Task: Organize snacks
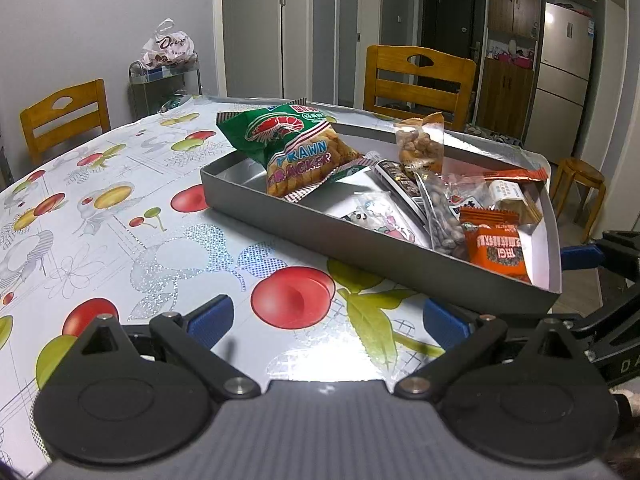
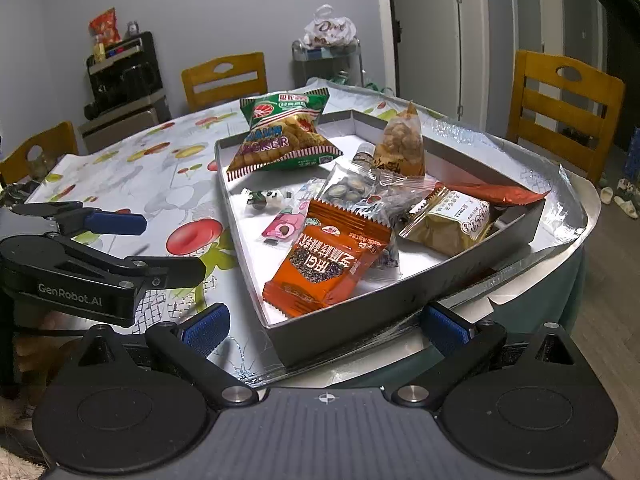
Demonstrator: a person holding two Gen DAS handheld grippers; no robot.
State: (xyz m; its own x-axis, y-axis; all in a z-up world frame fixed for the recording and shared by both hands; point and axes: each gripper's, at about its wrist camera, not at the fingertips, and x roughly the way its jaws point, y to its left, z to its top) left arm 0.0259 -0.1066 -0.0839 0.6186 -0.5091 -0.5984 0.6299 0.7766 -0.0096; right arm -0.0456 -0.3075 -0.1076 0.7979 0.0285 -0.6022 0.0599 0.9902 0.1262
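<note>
A grey tray (image 1: pixel 360 240) (image 2: pixel 400 296) on the fruit-print table holds several snacks. A green prawn cracker bag (image 1: pixel 296 148) (image 2: pixel 280 136) leans at its far end. An orange sesame snack pack (image 1: pixel 498 254) (image 2: pixel 328 264) lies at the near end, with a clear bag of brown nuggets (image 1: pixel 420 144) (image 2: pixel 402 144), a seed bag (image 1: pixel 440 216) and a gold pastry pack (image 2: pixel 448 220). My left gripper (image 1: pixel 326 320) is open and empty over the table, left of the tray. My right gripper (image 2: pixel 326 324) is open and empty at the tray's near corner.
The left gripper (image 2: pixel 116 224) shows in the right wrist view, left of the tray. Wooden chairs (image 1: pixel 416 80) (image 2: pixel 224 78) stand round the table. A trolley with a plastic bag (image 1: pixel 168 48) stands at the wall. The table edge (image 2: pixel 580 236) lies right of the tray.
</note>
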